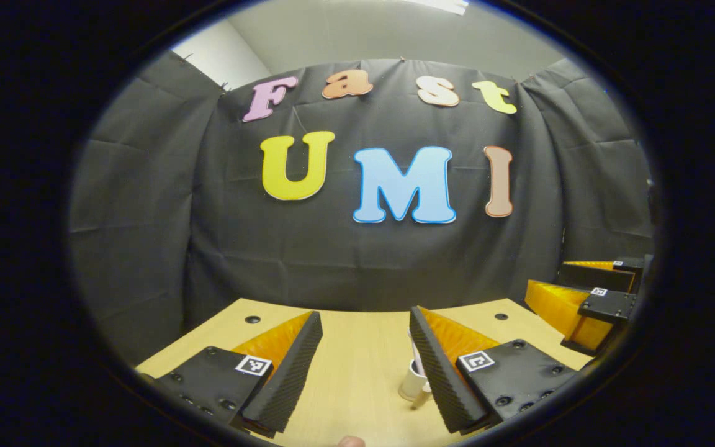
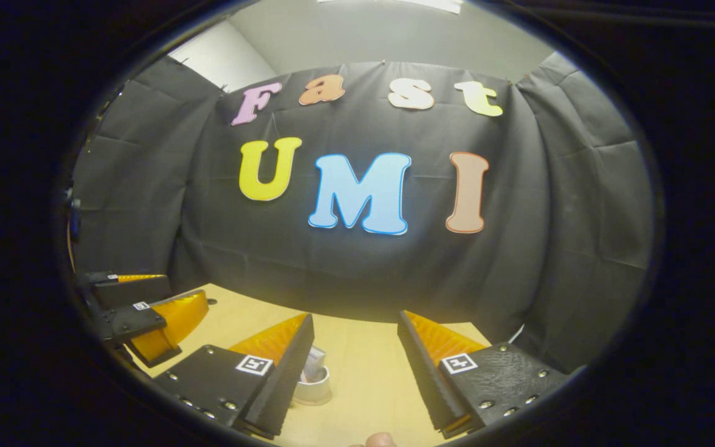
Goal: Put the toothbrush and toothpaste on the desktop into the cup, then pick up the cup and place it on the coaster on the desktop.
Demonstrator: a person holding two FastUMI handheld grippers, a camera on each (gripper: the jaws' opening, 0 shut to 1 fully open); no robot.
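You have two grippers up over the pale wooden desktop point(image 1: 357, 360). The left gripper point(image 1: 364, 372) stands with its jaws wide, gripping nothing, and so does the right gripper point(image 2: 354, 372).

There is one small white cylindrical cup point(image 1: 412, 382), standing upright on the desktop just beside the inner face of your left gripper's right-hand finger. In the right gripper view the same cup point(image 2: 314, 386) sits against that gripper's left-hand finger, with something pale and flat poking up out of it; you cannot tell from here whether it is the toothbrush or the toothpaste.

The desktop has small dark round holes near its far edge. Behind it hangs the creased black cloth wall point(image 1: 146, 205), and above that a plain white ceiling point(image 2: 364, 31).
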